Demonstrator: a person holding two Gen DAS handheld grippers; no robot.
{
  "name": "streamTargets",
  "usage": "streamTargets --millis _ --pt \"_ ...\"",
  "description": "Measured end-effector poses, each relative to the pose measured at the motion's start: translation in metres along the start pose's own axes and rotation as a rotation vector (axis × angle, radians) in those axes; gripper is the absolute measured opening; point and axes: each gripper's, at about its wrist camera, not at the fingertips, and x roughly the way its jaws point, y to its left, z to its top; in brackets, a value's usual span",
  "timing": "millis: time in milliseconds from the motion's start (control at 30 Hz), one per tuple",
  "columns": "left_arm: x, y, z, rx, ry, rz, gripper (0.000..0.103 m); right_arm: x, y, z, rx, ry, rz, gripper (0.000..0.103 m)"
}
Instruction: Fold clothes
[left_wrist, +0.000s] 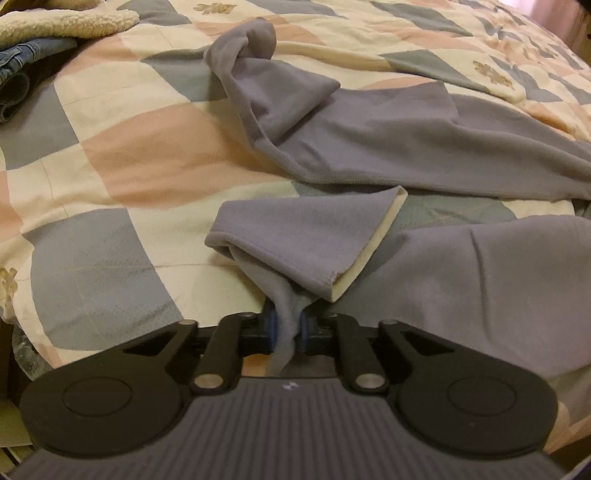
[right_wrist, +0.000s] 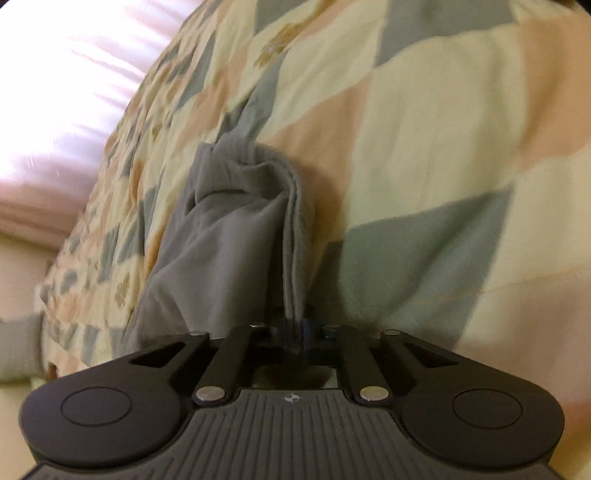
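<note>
A grey garment (left_wrist: 388, 147) with a cream lining lies rumpled across a patchwork quilt (left_wrist: 140, 155). One sleeve twists up at the far middle; a folded hem flap (left_wrist: 295, 243) lies near me. My left gripper (left_wrist: 287, 326) is shut on a bunched edge of the grey garment, and cloth hangs down between its blue pads. In the right wrist view, my right gripper (right_wrist: 295, 330) is shut on another stitched edge of the grey garment (right_wrist: 229, 236), which rises in folds above the fingers. The fingertips are hidden by cloth in both views.
A cream fleece item (left_wrist: 62, 22) and blue jeans (left_wrist: 18, 66) lie at the quilt's far left corner. The quilt (right_wrist: 424, 129) fills the right wrist view. A pale pink curtain (right_wrist: 55, 92) hangs beyond the bed's edge.
</note>
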Motion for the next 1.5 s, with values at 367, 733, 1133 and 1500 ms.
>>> streamTargets --millis 367,733,1133,1500 --pt "-0.046 0.056 0.014 -0.219 -0.164 -0.013 0.008 -0.08 0.025 0.125 -0.339 0.0 -0.211 0.006" --pt "-0.021 0.093 -0.018 -0.504 -0.079 -0.029 0.046 -0.021 -0.037 0.077 -0.106 0.118 -0.241 0.032" --pt "-0.059 0.12 0.063 -0.535 -0.266 -0.102 0.002 -0.027 -0.04 0.075 0.006 0.038 -0.19 0.004" --pt "-0.157 0.139 0.153 -0.469 -0.569 -0.144 0.002 -0.116 0.054 0.129 -0.052 -0.139 0.068 0.001"
